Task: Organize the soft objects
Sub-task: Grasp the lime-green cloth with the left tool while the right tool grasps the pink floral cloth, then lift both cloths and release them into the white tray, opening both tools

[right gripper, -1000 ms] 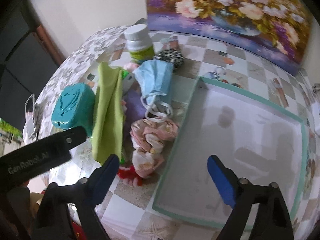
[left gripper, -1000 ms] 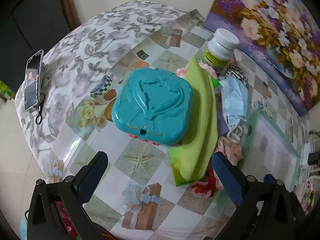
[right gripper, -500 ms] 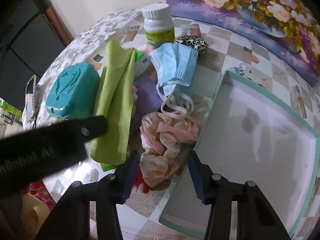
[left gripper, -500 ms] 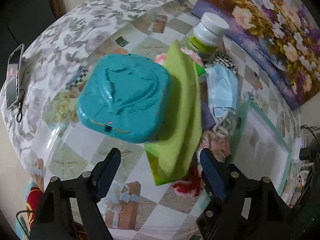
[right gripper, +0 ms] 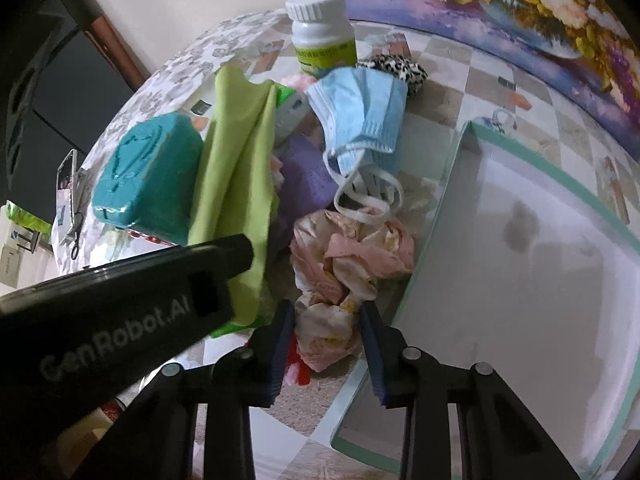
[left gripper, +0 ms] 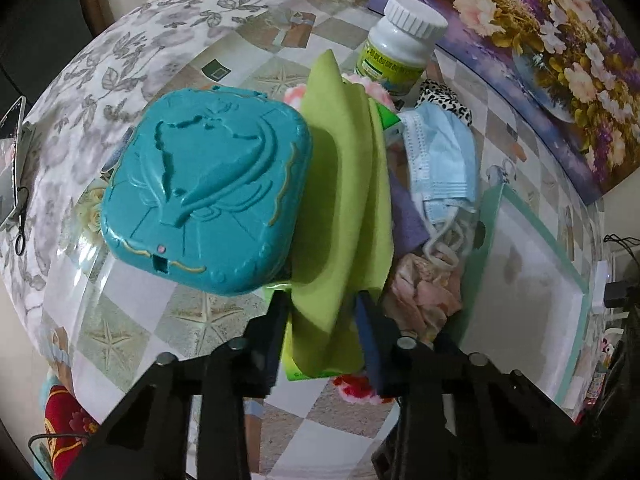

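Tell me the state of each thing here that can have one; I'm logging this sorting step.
left gripper: jaws closing around the green cloth's near end
green cloth: folded, draped over the pile
right gripper: jaws closing around the pink floral cloth
pink floral cloth: crumpled, beside the tray
tray: empty
white bottle: upright, capped
teal case: closed
face mask: lying on the pile, loops loose

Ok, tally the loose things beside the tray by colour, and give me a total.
Green: 1, cloth
Light blue: 1, mask
Teal: 1, case
Pink patterned: 1, rag
Purple: 1, cloth
Leopard print: 1, scrunchie
White: 1, bottle
Total: 7
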Demonstrator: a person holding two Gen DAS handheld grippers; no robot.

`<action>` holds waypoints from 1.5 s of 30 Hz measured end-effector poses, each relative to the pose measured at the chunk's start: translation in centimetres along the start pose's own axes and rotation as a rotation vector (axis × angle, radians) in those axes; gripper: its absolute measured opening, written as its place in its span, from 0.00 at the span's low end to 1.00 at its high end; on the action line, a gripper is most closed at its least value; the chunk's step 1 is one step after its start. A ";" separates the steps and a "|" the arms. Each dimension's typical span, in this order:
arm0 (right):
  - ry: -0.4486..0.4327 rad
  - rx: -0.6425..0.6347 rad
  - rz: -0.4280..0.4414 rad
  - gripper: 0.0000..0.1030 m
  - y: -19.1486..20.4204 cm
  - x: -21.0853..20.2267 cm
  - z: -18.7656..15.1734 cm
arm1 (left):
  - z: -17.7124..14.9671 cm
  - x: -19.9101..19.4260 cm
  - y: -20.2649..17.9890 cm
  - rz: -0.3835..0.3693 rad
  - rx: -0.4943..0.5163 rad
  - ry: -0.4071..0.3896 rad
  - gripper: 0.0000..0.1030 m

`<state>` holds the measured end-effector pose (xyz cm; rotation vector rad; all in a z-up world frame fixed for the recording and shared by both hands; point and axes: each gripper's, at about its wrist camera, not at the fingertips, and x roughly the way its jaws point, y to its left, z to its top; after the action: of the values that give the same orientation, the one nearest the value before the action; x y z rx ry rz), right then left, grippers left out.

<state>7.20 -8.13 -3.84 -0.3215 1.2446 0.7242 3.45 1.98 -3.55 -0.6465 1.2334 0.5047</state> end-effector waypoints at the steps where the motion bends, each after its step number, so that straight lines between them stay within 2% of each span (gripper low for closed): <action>1: -0.001 0.002 0.002 0.34 0.0 0.1 0.0 | 0.1 0.1 0.1 -0.012 -0.007 -0.002 0.30; 3: -0.008 0.001 0.005 0.33 -0.1 0.2 -0.1 | 0.1 0.1 0.4 -0.031 -0.014 -0.009 0.24; 5: -0.011 -0.002 -0.001 0.30 0.0 0.3 -0.2 | 0.0 -0.2 0.7 -0.047 -0.018 -0.018 0.12; 7: -0.012 -0.006 -0.008 0.28 0.2 0.4 -0.3 | 0.1 -0.6 0.9 -0.051 -0.023 -0.026 0.08; 11: -0.022 0.013 -0.002 0.19 -0.1 0.3 -0.2 | 0.2 -0.7 1.5 -0.069 -0.043 -0.026 0.07; 15: -0.029 0.032 0.006 0.15 -0.5 0.2 -0.1 | -0.1 -1.1 1.7 -0.091 -0.051 -0.028 0.06; 25: -0.050 0.055 0.025 0.13 -1.4 -1.0 -0.6 | -0.1 -2.9 1.7 -0.133 -0.045 -0.065 0.05; 31: -0.089 0.068 0.045 0.11 -1.6 -2.5 -0.4 | 0.2 -5.1 1.8 -0.191 -0.037 -0.133 0.05; 40: -0.163 0.090 0.080 0.11 -1.6 -4.7 0.1 | 1.0 -9.3 1.5 -0.302 -0.012 -0.292 0.05; 45: -0.232 0.096 0.086 0.11 -1.6 -6.9 0.2 | 0.9 -12.6 1.2 -0.368 0.027 -0.406 0.05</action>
<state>7.42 -11.47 2.47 -0.1022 1.0736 0.7505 -0.04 3.33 8.53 -0.6894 0.7166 0.2906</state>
